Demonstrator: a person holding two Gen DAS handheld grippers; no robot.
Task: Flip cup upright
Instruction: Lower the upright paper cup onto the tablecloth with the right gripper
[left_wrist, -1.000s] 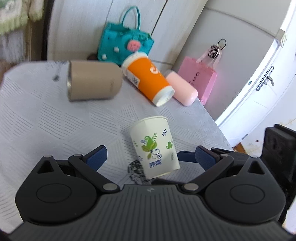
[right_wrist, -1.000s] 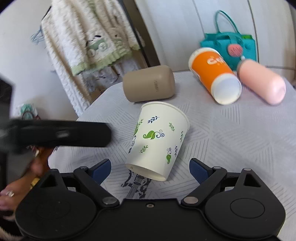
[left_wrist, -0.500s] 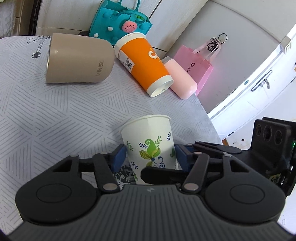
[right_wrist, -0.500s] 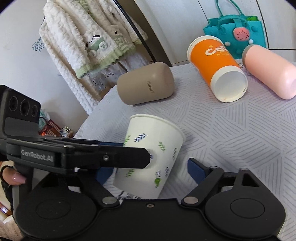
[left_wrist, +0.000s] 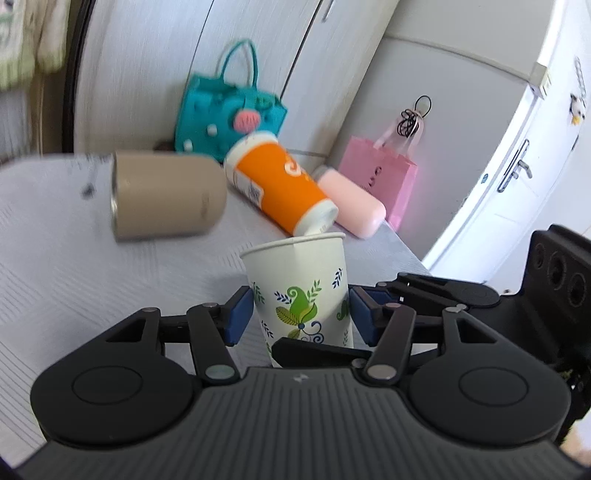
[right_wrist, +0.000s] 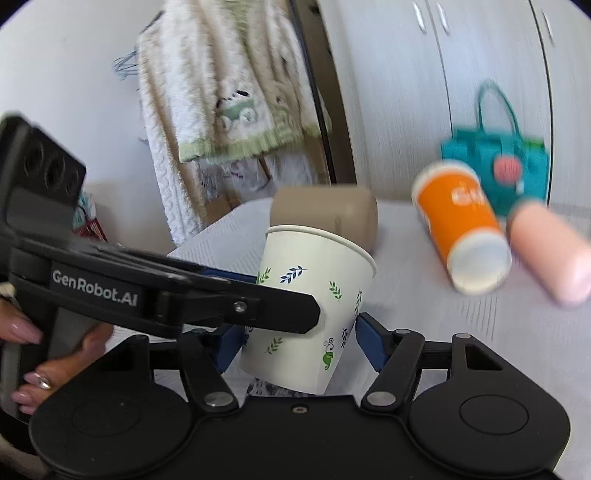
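A white paper cup with green and blue leaf print (left_wrist: 299, 284) stands almost upright, rim up, between both pairs of jaws. My left gripper (left_wrist: 301, 314) has its blue pads against the cup's two sides. My right gripper (right_wrist: 301, 339) also grips the same cup (right_wrist: 314, 295), which leans slightly right in that view. The left gripper's finger crosses the cup's front in the right wrist view (right_wrist: 236, 306). The cup's base is hidden behind the gripper bodies.
On the grey patterned table (left_wrist: 74, 266) lie a tan tumbler (left_wrist: 166, 199), an orange cup (left_wrist: 280, 188) and a pink bottle (left_wrist: 351, 203). A teal bag (left_wrist: 229, 114) and a pink bag (left_wrist: 380, 177) stand behind. The table edge runs at the right.
Both grippers have closed on the paper cup. The cup has swung from tilted to almost upright and sits higher in both views.
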